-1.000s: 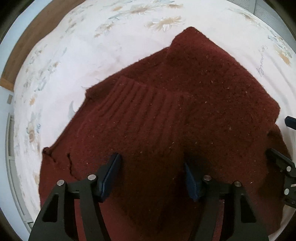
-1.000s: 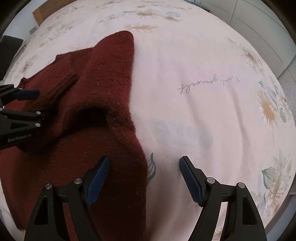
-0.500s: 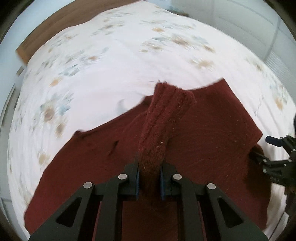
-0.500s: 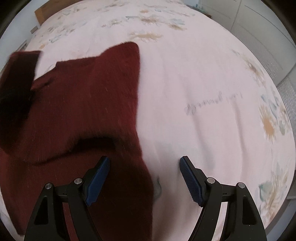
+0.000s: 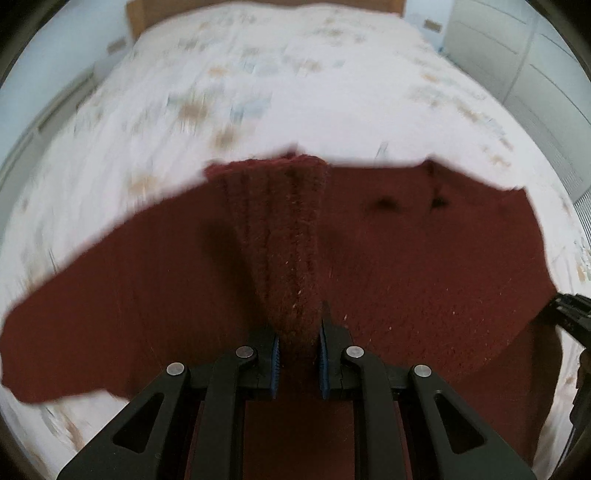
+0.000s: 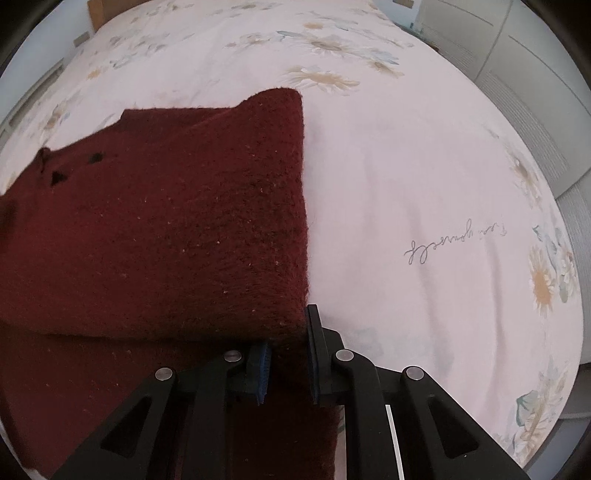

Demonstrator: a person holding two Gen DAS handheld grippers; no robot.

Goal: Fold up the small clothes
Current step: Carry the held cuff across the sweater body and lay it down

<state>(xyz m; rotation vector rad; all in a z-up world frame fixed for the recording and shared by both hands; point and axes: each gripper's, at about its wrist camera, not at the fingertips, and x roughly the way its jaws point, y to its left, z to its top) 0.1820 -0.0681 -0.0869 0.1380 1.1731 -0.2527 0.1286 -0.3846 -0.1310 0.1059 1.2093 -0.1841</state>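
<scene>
A dark red knitted sweater (image 5: pixel 406 258) lies spread on a white flowered bed sheet (image 5: pixel 258 92). My left gripper (image 5: pixel 298 332) is shut on its ribbed cuff (image 5: pixel 280 221), which stands lifted and stretched away from the jaws above the body of the garment. In the right wrist view the sweater (image 6: pixel 166 240) lies folded with a straight right edge. My right gripper (image 6: pixel 288 347) is closing on that edge's near corner, and its pads press the knit between them. The right gripper (image 5: pixel 569 317) also shows at the right rim of the left wrist view.
The sheet (image 6: pixel 406 166) stretches bare to the right of the sweater, with a handwritten print (image 6: pixel 454 243) on it. A wooden headboard (image 5: pixel 136 22) stands at the far end. White wardrobe doors (image 6: pixel 517 55) line the right side.
The left gripper shut on the ribbed cuff and carried it up and across the sweater. The right gripper, open half a second ago, has closed on the sweater's right edge.
</scene>
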